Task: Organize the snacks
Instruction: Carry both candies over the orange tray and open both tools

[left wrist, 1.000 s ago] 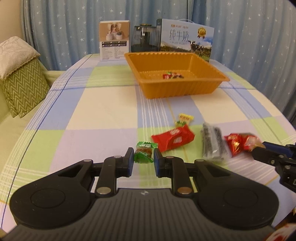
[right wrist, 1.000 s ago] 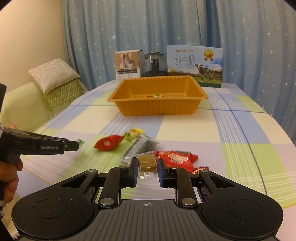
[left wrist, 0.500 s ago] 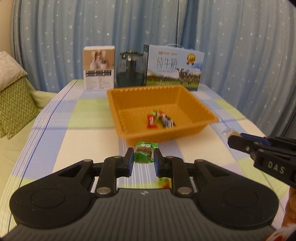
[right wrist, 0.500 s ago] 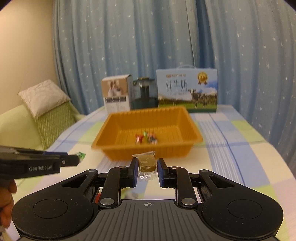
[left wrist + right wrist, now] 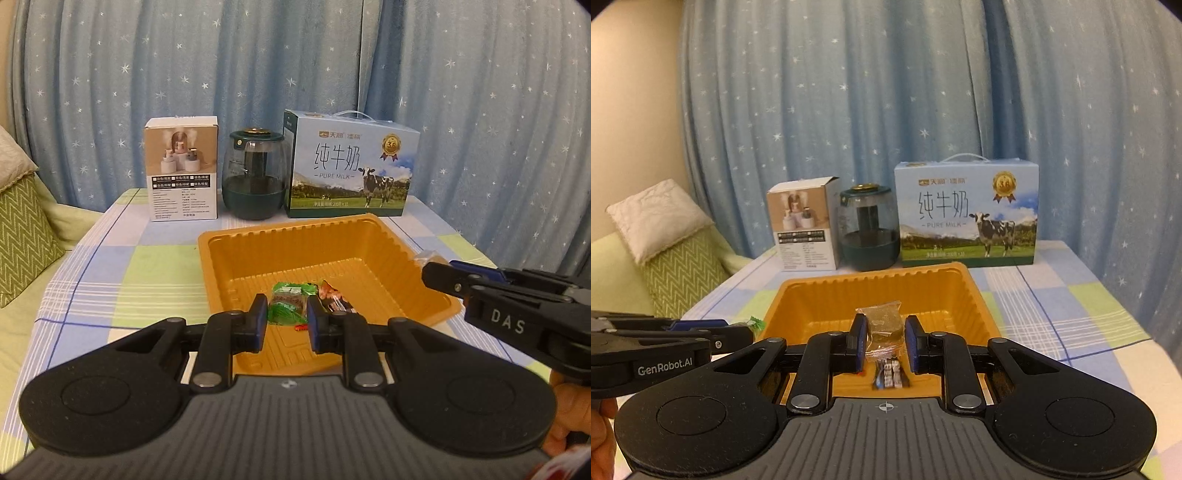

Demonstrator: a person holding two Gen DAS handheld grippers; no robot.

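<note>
An orange plastic tray point(image 5: 236, 258) point(image 5: 975, 295) sits on the checked tablecloth, with a few wrapped sweets point(image 5: 334, 299) point(image 5: 889, 373) on its floor. My left gripper point(image 5: 284, 314) is shut on a green-wrapped snack point(image 5: 288, 304), held above the tray's near part. My right gripper point(image 5: 884, 332) is shut on a brown snack in a clear wrapper point(image 5: 882, 321), also over the tray. In the left wrist view the right gripper point(image 5: 424, 267) reaches in from the right above the tray's right rim. In the right wrist view the left gripper point(image 5: 748, 330) enters from the left by the tray's left rim.
Behind the tray stand a small white product box point(image 5: 183, 170), a dark green jar point(image 5: 255, 177) and a blue milk carton box point(image 5: 351, 170). A star-patterned curtain hangs behind. A sofa with a green chevron cushion point(image 5: 676, 273) lies left of the table.
Both grippers have carried their snacks up and forward from the near table to above the tray. The loose snacks on the near tablecloth have dropped out of view.
</note>
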